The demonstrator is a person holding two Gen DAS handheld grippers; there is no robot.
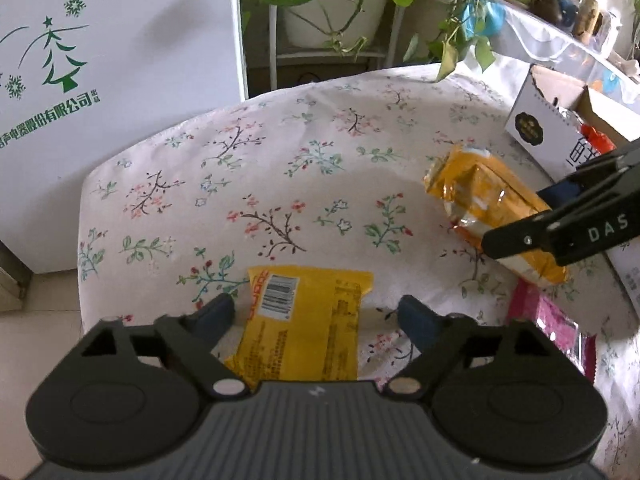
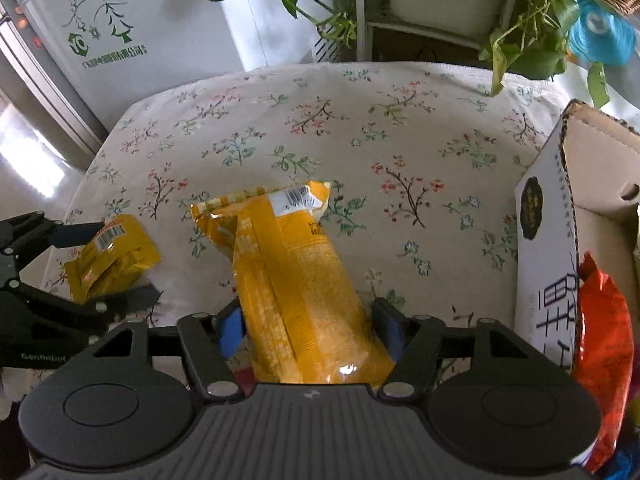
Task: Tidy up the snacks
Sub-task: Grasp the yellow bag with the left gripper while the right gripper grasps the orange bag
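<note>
A small yellow snack packet [image 1: 304, 320] lies on the floral tablecloth between the fingers of my left gripper [image 1: 316, 316], which is open around it; it also shows in the right wrist view [image 2: 112, 256]. A long orange snack bag [image 2: 296, 280] lies between the fingers of my right gripper [image 2: 310, 330], which is open and close on both sides of it. The same bag shows in the left wrist view [image 1: 492, 204], with the right gripper [image 1: 520, 224] over its near end. A cardboard box [image 2: 548, 240] stands at the right and holds a red snack bag [image 2: 600, 340].
A pink packet [image 1: 548, 320] lies at the table's right. The floral tablecloth [image 2: 360, 128] covers the table. A white appliance with green print [image 1: 80, 80] stands at the left. Potted plants on a rack [image 1: 340, 8] stand behind the table.
</note>
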